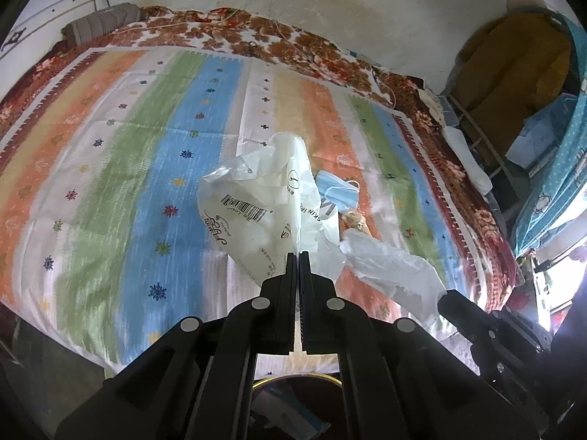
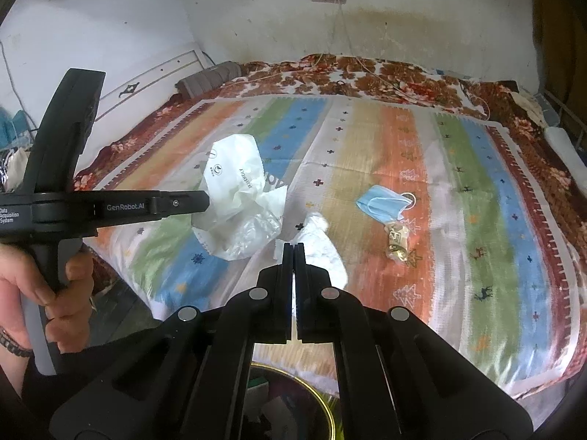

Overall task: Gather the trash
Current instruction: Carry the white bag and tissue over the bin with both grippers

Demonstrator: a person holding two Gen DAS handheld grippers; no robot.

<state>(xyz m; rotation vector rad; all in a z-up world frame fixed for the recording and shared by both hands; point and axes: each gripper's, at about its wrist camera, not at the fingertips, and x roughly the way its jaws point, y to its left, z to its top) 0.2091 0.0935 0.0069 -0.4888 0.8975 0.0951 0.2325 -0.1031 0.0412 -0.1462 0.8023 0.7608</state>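
Left wrist view: your left claw (image 1: 297, 253) pinches a crinkled printed plastic bag (image 1: 253, 205); your right claw (image 2: 293, 245) clamps thin white plastic (image 2: 323, 245).

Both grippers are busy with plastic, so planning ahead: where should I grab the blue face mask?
Grip the blue face mask at its bunched pleated body, coming from above. It lies flat and crumpled on the bedspread; the thin ear loop is harder to pinch, and the gold wrapper sits close below it.

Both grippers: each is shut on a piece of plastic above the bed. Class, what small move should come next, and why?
Probably carry both pieces back over the bin below and open. The left gripper pinches the printed bag, the right gripper the white wrapper; both hang lifted.
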